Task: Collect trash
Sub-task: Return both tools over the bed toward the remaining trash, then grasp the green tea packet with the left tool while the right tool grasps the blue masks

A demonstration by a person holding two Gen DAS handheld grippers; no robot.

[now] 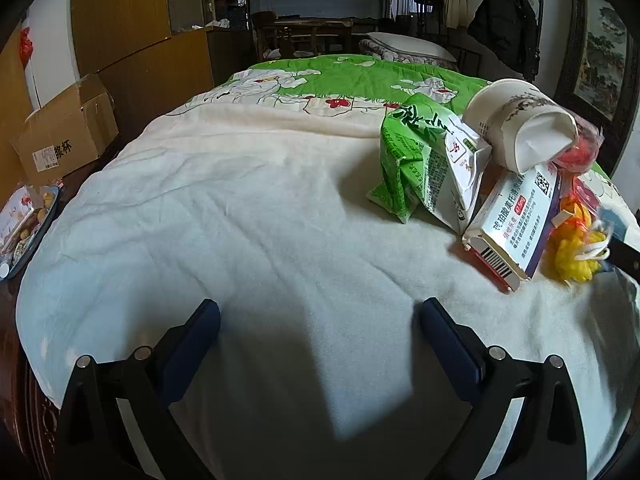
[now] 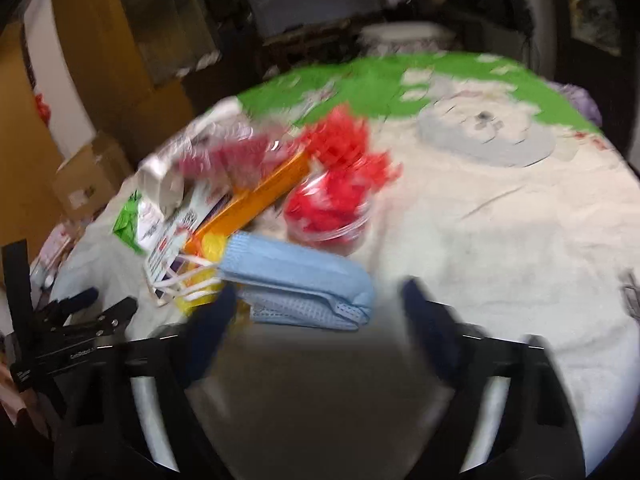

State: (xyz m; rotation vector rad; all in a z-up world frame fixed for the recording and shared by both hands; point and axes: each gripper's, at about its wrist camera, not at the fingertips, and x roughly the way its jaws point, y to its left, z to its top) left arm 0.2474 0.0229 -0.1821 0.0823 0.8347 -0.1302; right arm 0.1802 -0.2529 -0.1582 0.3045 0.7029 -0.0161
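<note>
Mostly blurred, right tool [image 2: 316, 312] parted around blue mask [image 2: 296, 276], left tool [image 1: 320, 320] open.

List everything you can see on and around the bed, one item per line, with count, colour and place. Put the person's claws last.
Bed cover: one, white, spread over the near part of the bed.
Quilt: one, green with white flowers, far part of the bed.
Snack bag: one, green and white, crumpled, left edge of the pile.
Paper cup: one, white, tipped on its side, top of the pile.
Medicine box: one, white with barcode, leaning in the pile.
Face mask: one, light blue, near edge of the pile.
Clear cup: one, red scraps inside, behind the mask.
Cardboard box: one, brown, beside the bed at left.
Left claw: one, black and blue, open over bare cover.
Right claw: one, black and blue, blurred, open, at the mask.
</note>
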